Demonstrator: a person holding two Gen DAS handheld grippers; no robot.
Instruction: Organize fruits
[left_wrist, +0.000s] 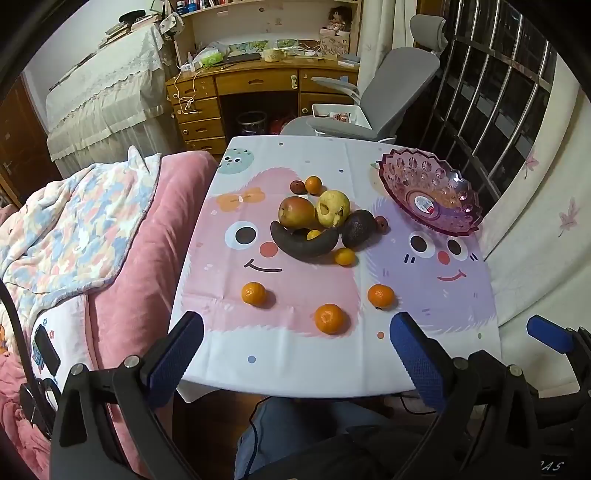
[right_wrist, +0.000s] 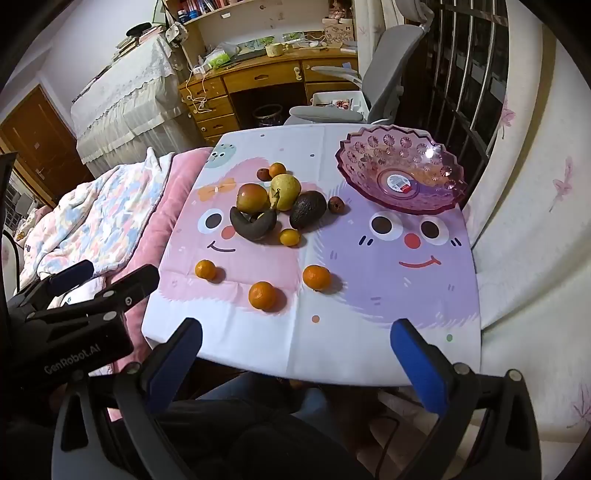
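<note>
Left claw (left_wrist: 295, 354) and right claw (right_wrist: 295, 350) both spread wide and empty above the surface's (left_wrist: 295, 369) near edge, fruit pile (left_wrist: 314, 221) mid-surface, purple bowl (right_wrist: 399, 170) empty, three loose tangerines (left_wrist: 330, 318) nearest.

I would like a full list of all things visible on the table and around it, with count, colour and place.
bowl: one, pink-purple, clear, empty, far right of table
mandarins: three, orange, front row
small orange fruits: three in the cluster
apple: one, red-yellow, cluster left
pear: one, yellow, cluster middle
avocado: one, dark, cluster right
banana: one, blackened, cluster front
small red fruits: two, near cluster
tablecloth: one, cartoon faces
blanket: pink, left of table
desk: wooden, behind
chair: grey, behind
left tool: open, empty
right tool: open, empty
</note>
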